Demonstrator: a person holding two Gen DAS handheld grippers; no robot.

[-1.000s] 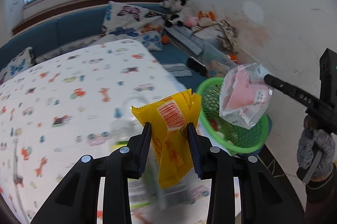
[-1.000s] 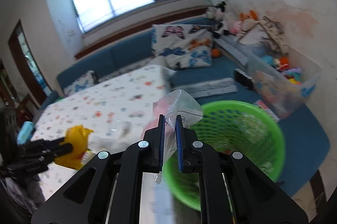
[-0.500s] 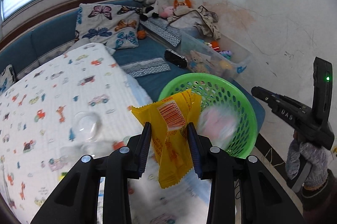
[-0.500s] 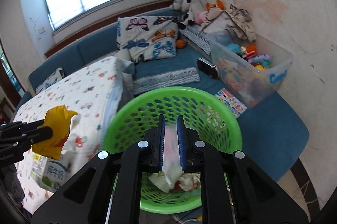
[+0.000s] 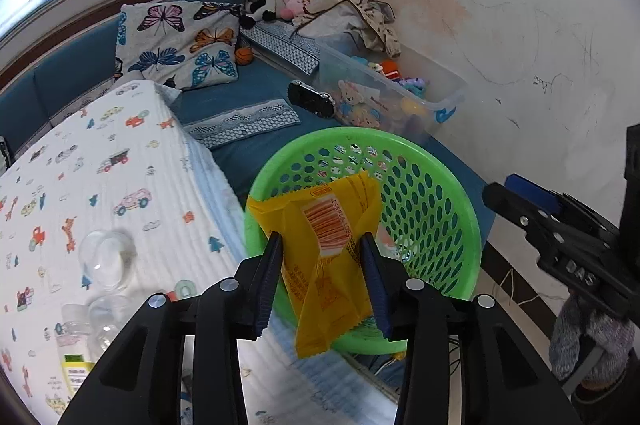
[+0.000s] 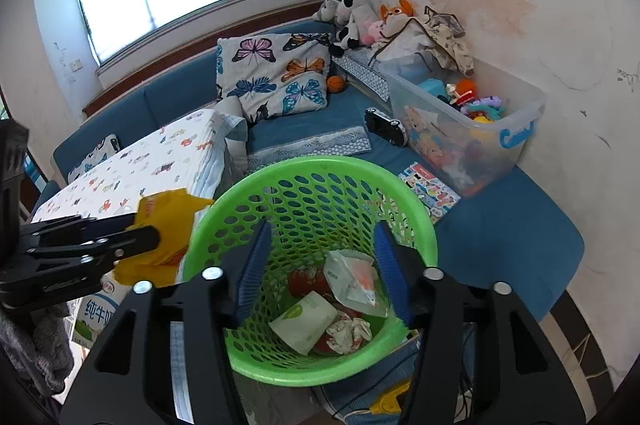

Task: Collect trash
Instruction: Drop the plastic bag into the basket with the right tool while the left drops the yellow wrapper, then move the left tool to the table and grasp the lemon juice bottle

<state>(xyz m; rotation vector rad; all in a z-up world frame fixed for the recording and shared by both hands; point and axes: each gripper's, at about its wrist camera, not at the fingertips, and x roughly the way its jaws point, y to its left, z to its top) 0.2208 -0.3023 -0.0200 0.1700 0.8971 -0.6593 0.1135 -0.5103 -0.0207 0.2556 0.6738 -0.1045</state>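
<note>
**Over the green basket, one wrapper left to drop**

Beside the cloth-covered table (image 5: 100, 161), the left gripper (image 5: 323, 265) has its jaws closed on a yellow snack wrapper (image 5: 326, 257), pinching it across the middle so the crimped top stands up and the lower end hangs free below the fingers. It sits at the near rim of the green basket (image 5: 460, 201), more beside the opening than squarely above it, as the right wrist view suggests. The right gripper (image 6: 320, 265) hangs above the basket mouth with its jaws spread wide and nothing between them; a clear pouch with something pink inside (image 6: 356, 283) lies at the bottom among a white packet (image 6: 304, 321) and crumpled paper (image 6: 348, 333)

That wrapper looks featherlight, thin and crinkly, with a slick film surface. I'd judge it will flutter rather than fall straight, so it wants releasing well inside the rim. A mid-body pinch suits it; an edge hold could slip. On the table a clear plastic bottle (image 5: 100, 289) lies waiting, light too and easily crushed, best taken across its body, and a milk carton (image 6: 94, 313) stands near the table edge
</note>
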